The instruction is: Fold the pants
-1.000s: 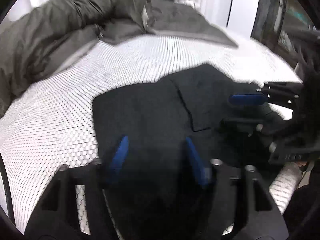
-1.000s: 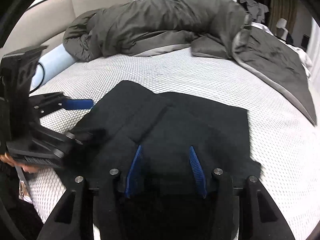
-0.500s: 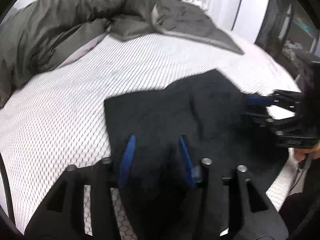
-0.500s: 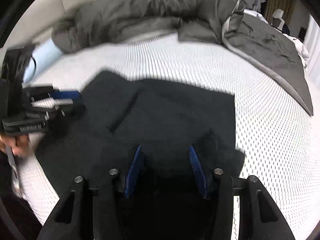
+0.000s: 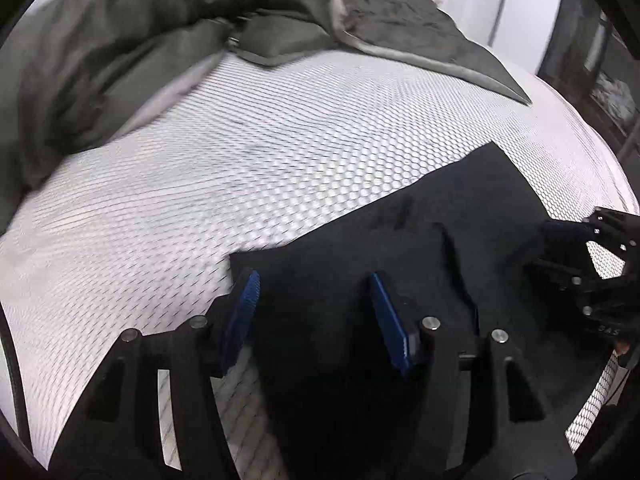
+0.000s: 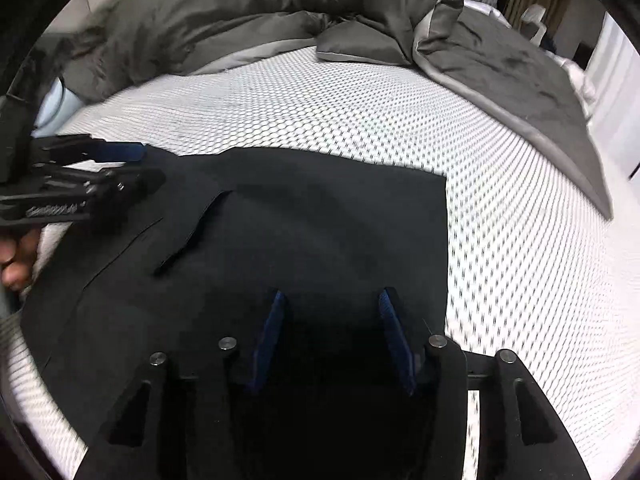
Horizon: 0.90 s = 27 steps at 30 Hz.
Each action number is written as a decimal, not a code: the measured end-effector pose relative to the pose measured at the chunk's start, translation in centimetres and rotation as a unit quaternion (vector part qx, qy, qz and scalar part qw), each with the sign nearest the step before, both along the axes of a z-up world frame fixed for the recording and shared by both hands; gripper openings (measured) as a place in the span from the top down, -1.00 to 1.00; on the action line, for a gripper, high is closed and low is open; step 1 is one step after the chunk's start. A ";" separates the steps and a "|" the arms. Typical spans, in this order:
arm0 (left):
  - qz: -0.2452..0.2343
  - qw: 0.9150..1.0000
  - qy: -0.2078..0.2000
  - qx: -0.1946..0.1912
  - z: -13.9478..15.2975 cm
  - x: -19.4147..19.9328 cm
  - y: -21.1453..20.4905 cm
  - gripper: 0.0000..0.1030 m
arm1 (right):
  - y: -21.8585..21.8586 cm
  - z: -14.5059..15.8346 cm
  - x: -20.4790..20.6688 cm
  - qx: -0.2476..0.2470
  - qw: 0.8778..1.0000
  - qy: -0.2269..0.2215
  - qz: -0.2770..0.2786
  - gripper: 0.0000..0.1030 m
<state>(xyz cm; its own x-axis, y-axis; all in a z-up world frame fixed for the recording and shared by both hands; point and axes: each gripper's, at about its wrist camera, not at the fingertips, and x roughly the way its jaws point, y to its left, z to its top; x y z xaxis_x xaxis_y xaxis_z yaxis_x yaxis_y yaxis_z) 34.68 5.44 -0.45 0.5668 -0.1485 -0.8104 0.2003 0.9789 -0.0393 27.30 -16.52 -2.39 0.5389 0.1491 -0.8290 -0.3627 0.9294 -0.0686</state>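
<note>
Pants [image 6: 304, 240] lie flat on mattress [image 6: 520, 260], already folded to compact rectangle; final fold or tidying judged left. Left gripper [image 5: 312, 304] at 6 o'clock, jaws apart, just widened, gripping nothing. Right gripper [image 6: 330, 324] likewise apart, empty.

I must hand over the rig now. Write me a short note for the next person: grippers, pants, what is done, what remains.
Left gripper: jaws apart over the pants' left edge, gripping nothing; they have just been opening.
Right gripper: jaws apart above the cloth, gripping nothing.
Black pants: lying folded and flat on the white mattress, near its front edge; grey duvet behind.
Done: at least one fold.
Left: probably one more fold and smoothing.
</note>
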 end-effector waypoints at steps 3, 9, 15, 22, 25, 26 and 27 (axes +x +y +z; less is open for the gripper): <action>-0.021 0.999 -0.024 -0.035 1.8 -4.4 -1.0 -0.10 | 0.7 1.8 -2.3 0.005 0.999 -0.023 0.025 -0.11; -0.083 0.996 0.010 -0.016 -1.3 -7.6 -4.0 -0.21 | 4.7 1.7 -4.8 0.050 0.995 -0.026 0.086 -0.41; -0.044 0.999 -0.004 -0.015 -0.9 -9.5 -1.1 -0.20 | 2.2 -1.1 -4.1 -0.022 0.999 -0.007 0.040 -0.17; -0.095 0.994 -0.048 0.011 1.4 -13.9 -4.0 -0.20 | 1.5 2.2 -8.8 0.075 0.994 -0.032 0.067 -0.27; -0.106 0.994 -0.020 0.033 -1.1 -14.1 -5.3 -0.20 | 4.1 0.7 -9.4 0.054 0.995 -0.016 0.082 -0.31; -0.106 0.994 -0.021 0.030 -1.6 -14.3 -5.1 -0.20 | 4.6 -0.2 -9.3 0.041 0.996 -0.006 0.084 -0.31; -0.104 0.994 -0.024 0.030 -1.7 -14.5 -4.7 -0.24 | 5.1 -1.3 -9.6 0.007 0.996 -0.001 0.088 -0.31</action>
